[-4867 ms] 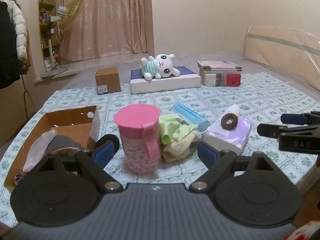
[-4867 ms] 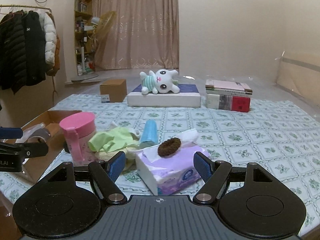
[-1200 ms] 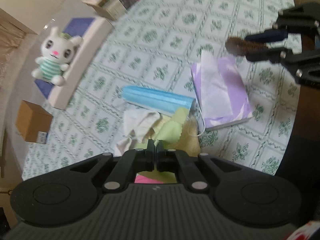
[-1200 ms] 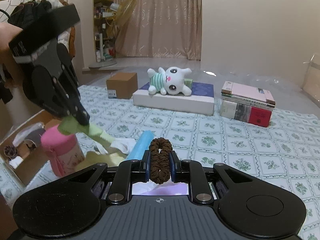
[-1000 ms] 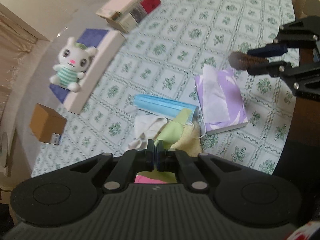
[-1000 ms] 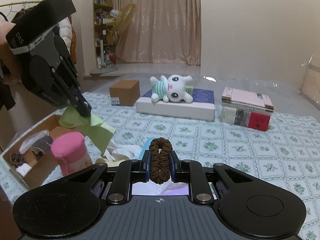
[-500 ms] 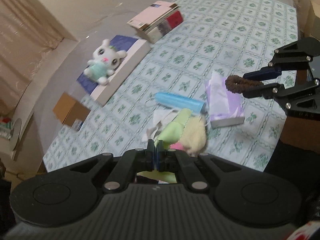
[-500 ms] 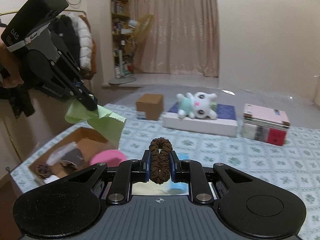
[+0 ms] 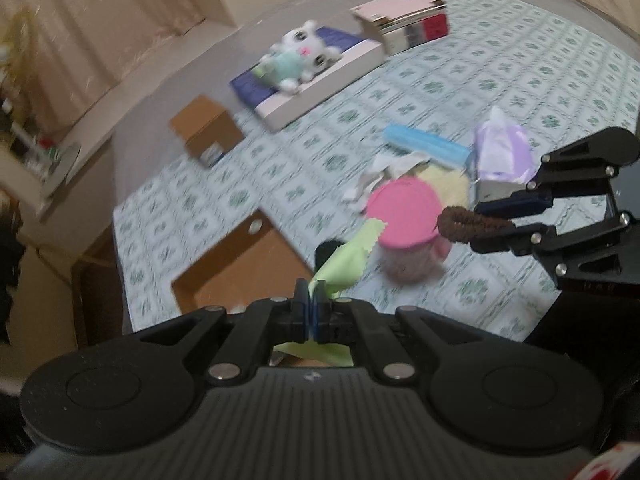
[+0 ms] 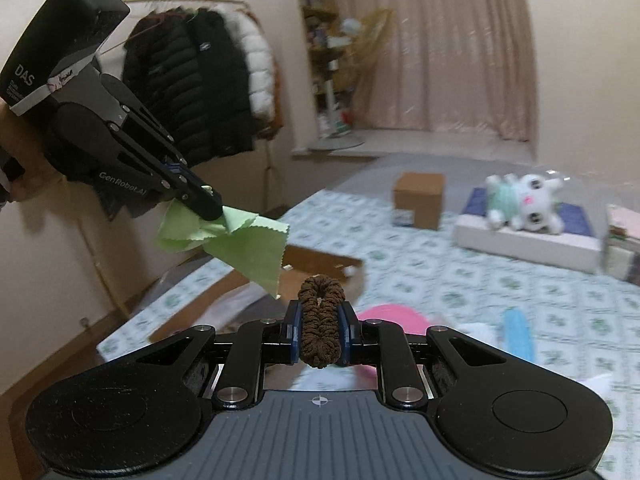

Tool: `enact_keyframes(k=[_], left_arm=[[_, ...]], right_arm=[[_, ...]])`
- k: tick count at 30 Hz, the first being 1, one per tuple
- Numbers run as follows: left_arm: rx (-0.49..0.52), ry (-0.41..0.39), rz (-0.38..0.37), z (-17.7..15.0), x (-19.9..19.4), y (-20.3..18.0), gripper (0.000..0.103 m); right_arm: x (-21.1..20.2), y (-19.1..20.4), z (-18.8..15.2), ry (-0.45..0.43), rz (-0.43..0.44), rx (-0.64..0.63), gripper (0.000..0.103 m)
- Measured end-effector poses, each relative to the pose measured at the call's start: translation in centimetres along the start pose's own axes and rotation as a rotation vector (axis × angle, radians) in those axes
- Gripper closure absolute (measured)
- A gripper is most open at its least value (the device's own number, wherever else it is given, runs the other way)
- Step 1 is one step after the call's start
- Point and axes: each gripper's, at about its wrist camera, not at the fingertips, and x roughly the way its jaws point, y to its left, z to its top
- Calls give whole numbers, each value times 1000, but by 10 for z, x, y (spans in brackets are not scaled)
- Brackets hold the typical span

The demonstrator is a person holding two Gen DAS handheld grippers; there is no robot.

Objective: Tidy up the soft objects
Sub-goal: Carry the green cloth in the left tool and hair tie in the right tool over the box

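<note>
1. Left gripper [image 9: 311, 307] has its jaws pinched tight on a thin light-green cloth with zigzag edges [image 10: 236, 246], which hangs loose in the air from the tips. Right gripper [image 10: 319, 334] is clamped on a dark brown ruffled hair scrunchie [image 10: 320, 326], standing upright between the blue pads.
2. Looks to me like both are being carried toward the open brown cardboard box [image 9: 240, 268] at the table's edge, on the green-patterned tablecloth [image 9: 520, 92].
3. To do it well, I'd get each gripper properly over the box opening before letting go. The cloth is floppy and will drift, so lower it in first instead of dropping from high up.
4. Watch the round pink lidded jug [image 9: 404, 220]; it sits just beside the box, under the right gripper's path, and could get knocked.
5. In the left wrist view the box is right below and ahead of the left fingertips, with the cloth dangling over its near corner. The scrunchie is above the jug, beside the box and not yet over it.
6. Frames are blurry, so I can't tell what's already inside the box.
</note>
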Motion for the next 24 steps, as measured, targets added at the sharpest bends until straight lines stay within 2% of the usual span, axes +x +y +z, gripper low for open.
enact_keyframes(k=[7,13,24], left_arm=[[-98,46,-11,-57,27,31,101],[-159,86,-24,-94,64,45,101],[-288,102,-25,-138,140,61,101]], right_arm=[[47,32,-9,57,59,-21,84],[84,46,-23,113,68,-44,84],[153,51,-47,202,76,-25,84]])
